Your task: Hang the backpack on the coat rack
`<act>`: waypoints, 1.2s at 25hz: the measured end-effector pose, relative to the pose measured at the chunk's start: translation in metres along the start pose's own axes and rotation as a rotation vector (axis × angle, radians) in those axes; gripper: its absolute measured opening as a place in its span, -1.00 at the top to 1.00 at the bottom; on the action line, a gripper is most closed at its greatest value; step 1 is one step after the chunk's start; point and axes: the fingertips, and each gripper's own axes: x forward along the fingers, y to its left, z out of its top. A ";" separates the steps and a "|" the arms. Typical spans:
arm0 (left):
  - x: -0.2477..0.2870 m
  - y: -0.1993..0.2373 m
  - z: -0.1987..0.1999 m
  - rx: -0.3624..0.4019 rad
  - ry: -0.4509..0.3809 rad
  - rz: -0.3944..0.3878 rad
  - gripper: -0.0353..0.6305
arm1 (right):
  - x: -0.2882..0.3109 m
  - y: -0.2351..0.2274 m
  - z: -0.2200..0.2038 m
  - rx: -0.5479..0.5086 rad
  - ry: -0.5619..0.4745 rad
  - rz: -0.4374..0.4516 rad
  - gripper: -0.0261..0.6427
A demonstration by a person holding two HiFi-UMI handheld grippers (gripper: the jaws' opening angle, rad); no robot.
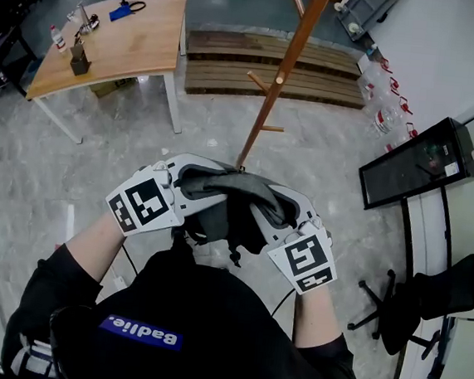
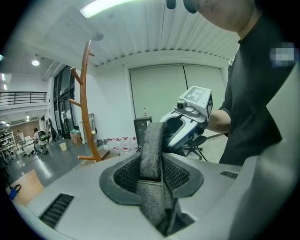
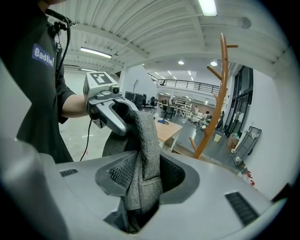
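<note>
Grey strap (image 2: pixel 152 150) sits pinched in both my left gripper (image 1: pixel 189 182) and right gripper (image 1: pixel 283 212), spread so its loop can drop over a peg (image 1: pixel 257 81). Backpack (image 1: pixel 225 223) hangs mid-frame between them, coat rack (image 1: pixel 278 80) ahead at upper centre.

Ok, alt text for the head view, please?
Seen from above, a person in a black shirt holds a dark grey backpack between the left gripper and right gripper, both clamped on its strap. A wooden coat rack stands ahead on the floor, a wooden table upper left.
</note>
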 end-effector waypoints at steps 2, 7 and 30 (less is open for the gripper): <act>0.003 0.015 0.001 -0.006 -0.012 -0.021 0.46 | 0.008 -0.012 0.005 0.009 0.007 -0.013 0.52; 0.012 0.056 -0.003 -0.004 -0.020 -0.080 0.46 | 0.034 -0.041 0.014 0.048 0.025 -0.062 0.52; 0.091 0.203 0.004 -0.135 0.055 -0.142 0.46 | 0.107 -0.189 0.018 0.195 0.064 0.004 0.52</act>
